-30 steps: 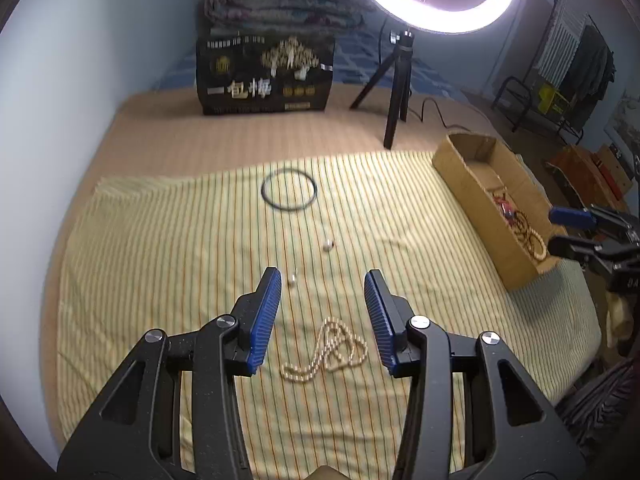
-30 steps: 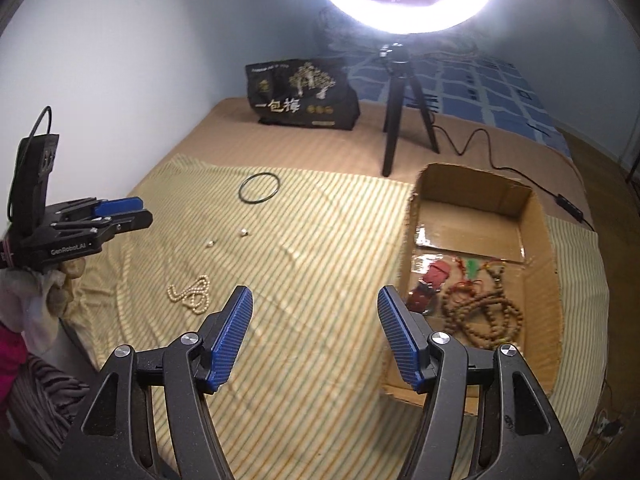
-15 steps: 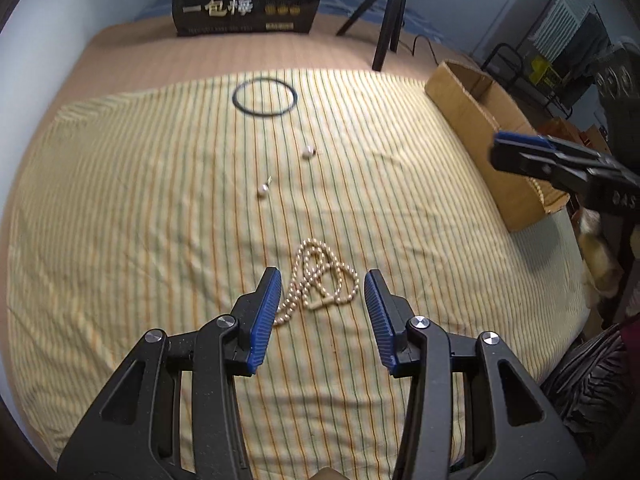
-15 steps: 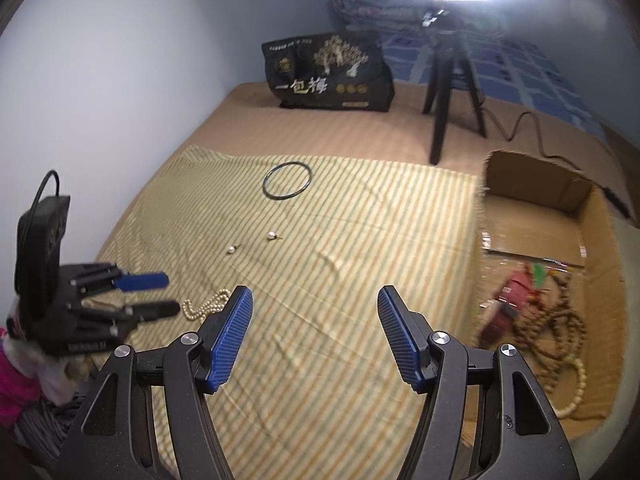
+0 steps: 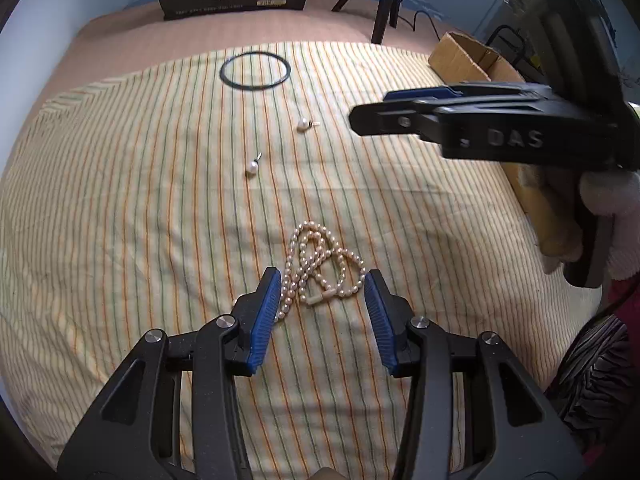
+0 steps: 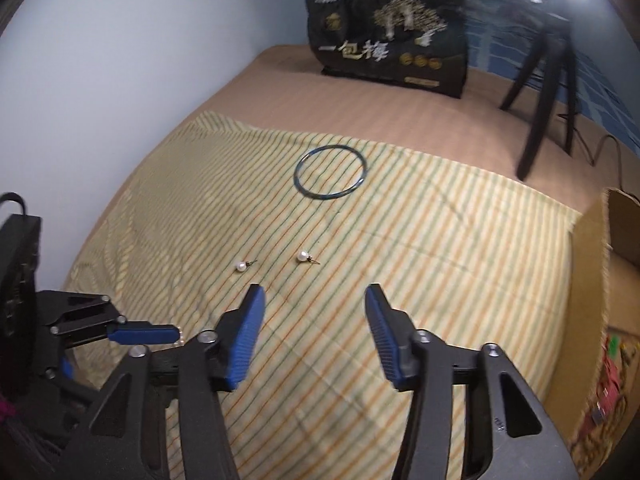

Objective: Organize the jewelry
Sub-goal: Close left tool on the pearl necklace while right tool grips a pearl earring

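Note:
A pearl necklace (image 5: pixel 318 264) lies coiled on the striped cloth, just ahead of and partly between the fingers of my open left gripper (image 5: pixel 320 280). Two pearl earrings (image 5: pixel 251 166) (image 5: pixel 304 124) lie further out, and a dark bangle (image 5: pixel 255 70) beyond them. My right gripper (image 6: pixel 314 298) is open and empty, with the earrings (image 6: pixel 241 266) (image 6: pixel 303 256) just ahead of its tips and the bangle (image 6: pixel 330 177) further out. The right gripper also shows from the side in the left wrist view (image 5: pixel 400 114). The left gripper shows at the left of the right wrist view (image 6: pixel 144 332).
A cardboard box (image 5: pixel 472 58) stands at the cloth's right edge; in the right wrist view (image 6: pixel 600 264) it holds beaded jewelry (image 6: pixel 608 396). A black printed bag (image 6: pixel 388 40) and a ring-light tripod (image 6: pixel 540 96) stand at the back. A wall runs along the left.
My left gripper moved forward and down, its fingers now around the near end of the necklace. My right gripper swung left from the box toward the earrings.

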`<state>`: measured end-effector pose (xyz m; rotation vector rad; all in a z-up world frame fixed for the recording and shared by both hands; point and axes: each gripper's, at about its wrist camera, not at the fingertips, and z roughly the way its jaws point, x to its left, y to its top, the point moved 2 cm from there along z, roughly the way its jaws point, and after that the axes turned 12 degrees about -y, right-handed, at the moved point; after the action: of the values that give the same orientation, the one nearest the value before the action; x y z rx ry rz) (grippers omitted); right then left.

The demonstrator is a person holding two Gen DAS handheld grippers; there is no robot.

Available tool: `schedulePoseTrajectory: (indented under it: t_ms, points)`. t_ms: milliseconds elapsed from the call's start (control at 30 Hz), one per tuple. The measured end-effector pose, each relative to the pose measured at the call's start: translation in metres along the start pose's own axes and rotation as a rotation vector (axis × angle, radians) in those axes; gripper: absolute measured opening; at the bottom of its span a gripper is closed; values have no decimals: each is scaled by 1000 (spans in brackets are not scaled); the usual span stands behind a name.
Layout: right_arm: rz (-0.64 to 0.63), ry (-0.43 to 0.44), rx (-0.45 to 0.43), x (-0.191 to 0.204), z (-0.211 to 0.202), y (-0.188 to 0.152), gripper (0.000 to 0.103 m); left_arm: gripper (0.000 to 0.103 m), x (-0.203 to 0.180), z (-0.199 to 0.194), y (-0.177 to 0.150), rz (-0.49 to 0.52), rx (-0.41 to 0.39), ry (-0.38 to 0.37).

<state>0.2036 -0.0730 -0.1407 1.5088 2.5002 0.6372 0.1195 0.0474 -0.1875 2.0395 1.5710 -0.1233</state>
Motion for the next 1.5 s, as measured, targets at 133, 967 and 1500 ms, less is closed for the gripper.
schedulePoseTrajectory:
  t_ms: [133, 967, 1500]
  points:
    - [-16, 4, 8, 6, 15, 3, 46, 44, 2, 9, -2, 16, 23, 15]
    - [-164, -77, -1, 31, 57, 12, 27, 12, 26, 21, 2, -10, 11, 68]
    - [-111, -66, -39, 20, 50, 13, 1, 5, 26, 8, -3, -24, -6, 52]
